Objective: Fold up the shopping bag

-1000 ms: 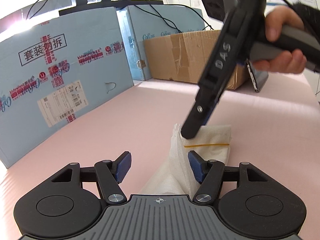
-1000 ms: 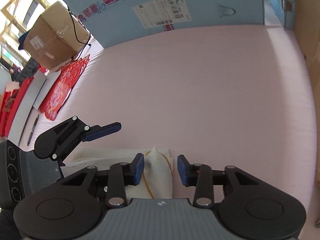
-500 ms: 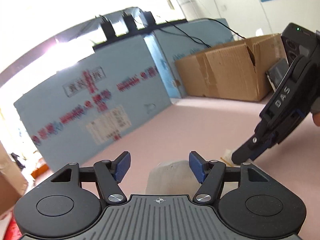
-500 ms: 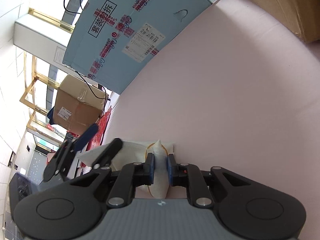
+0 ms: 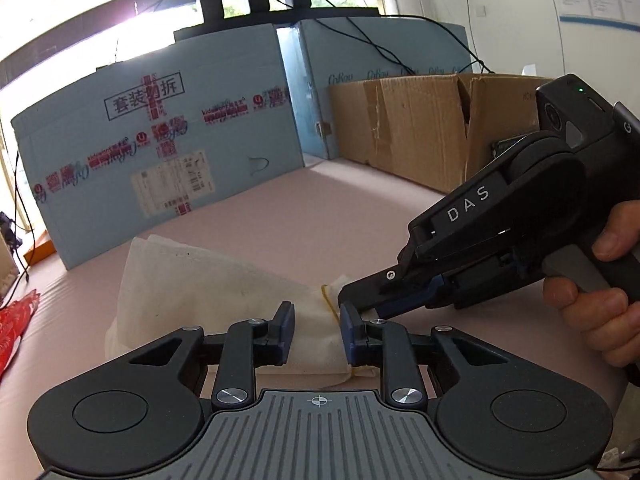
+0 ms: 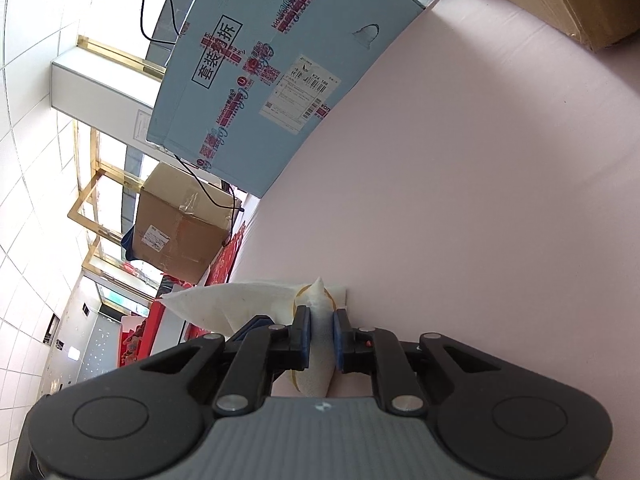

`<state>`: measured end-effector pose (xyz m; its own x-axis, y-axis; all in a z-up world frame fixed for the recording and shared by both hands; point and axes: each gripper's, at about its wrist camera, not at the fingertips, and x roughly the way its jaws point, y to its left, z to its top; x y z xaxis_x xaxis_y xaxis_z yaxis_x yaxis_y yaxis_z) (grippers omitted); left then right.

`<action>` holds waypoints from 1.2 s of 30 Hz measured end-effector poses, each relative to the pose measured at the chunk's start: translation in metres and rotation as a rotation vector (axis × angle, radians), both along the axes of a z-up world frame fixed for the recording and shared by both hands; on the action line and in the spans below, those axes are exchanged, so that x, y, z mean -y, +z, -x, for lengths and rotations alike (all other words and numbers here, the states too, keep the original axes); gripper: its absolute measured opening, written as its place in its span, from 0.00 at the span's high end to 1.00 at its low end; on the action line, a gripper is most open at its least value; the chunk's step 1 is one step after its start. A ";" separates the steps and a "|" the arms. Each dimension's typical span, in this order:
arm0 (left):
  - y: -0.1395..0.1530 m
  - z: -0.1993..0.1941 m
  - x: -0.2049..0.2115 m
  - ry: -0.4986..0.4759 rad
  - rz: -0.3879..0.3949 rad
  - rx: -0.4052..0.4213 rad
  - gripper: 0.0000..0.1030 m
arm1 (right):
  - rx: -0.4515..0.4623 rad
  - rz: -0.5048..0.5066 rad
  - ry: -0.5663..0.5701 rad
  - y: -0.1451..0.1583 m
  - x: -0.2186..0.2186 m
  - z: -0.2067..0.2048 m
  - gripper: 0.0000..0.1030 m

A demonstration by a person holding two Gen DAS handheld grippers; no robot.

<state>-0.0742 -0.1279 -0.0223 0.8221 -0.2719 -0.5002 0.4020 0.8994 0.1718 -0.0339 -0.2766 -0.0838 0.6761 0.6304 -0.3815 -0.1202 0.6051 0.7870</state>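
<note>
one white bag (image 5: 224, 292), two grippers (image 5: 316, 334) (image 6: 319, 336)

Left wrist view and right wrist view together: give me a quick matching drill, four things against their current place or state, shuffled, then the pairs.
Things:
1. right gripper
2. left gripper
3. yellow rubber band
4. brown cardboard box

States or places:
A. open, jaws either side of the white bag, not closed on it
B. looped around the bag's bunched end
C. stands at the far edge of the pink table, beside the blue box
D. shut on the bag's bunched end

Pairs: 1-D, 2-A, 3-B, 4-C
</note>
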 end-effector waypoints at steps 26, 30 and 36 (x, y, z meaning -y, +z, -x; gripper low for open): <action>-0.002 -0.028 -0.003 0.204 -0.230 -0.009 0.66 | 0.231 0.403 0.116 0.022 -0.037 0.010 0.82; 0.006 -0.043 -0.035 0.245 -0.093 -0.046 0.60 | 0.262 0.449 0.128 0.023 -0.042 0.016 0.82; 0.000 -0.031 -0.026 0.158 -0.096 -0.014 0.54 | 0.252 0.423 0.145 0.026 -0.039 0.014 0.74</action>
<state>-0.0433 -0.1024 -0.0226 0.8437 -0.0907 -0.5291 0.2603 0.9311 0.2554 -0.0477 -0.2371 -0.0579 0.6969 0.5502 -0.4600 -0.3813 0.8275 0.4121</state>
